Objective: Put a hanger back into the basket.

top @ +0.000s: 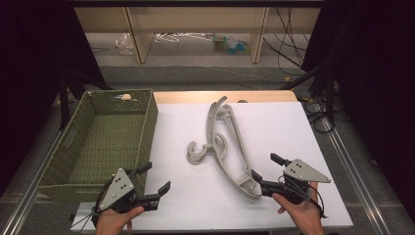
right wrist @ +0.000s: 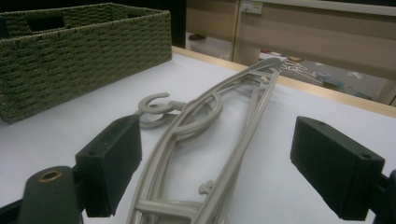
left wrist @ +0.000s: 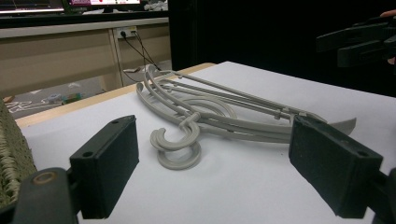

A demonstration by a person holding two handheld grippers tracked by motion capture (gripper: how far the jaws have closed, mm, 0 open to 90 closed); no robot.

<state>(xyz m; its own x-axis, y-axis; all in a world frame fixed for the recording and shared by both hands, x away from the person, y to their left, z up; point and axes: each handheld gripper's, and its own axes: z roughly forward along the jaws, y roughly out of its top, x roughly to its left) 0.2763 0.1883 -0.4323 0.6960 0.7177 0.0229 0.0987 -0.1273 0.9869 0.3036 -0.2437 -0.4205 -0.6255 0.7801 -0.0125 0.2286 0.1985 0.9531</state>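
Hangers (top: pixel 226 142) lie beside the basket (top: pixel 58 166) (nothing between); both tongs (top: pixel 155 188) (top: pixel 263 172) released.

Bare white table (top: pixel 274 127) lying open w/ room either side of the grey hangers (top: pixel 226 147); woven basket (top: pixel 105 142) blocking the left edge, its inside standing free.

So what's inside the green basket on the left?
Nothing that shows: the basket has a bare woven floor. Its near corner, behind the left hand-held gripper, is covered. The hangers lie beside it on the table.
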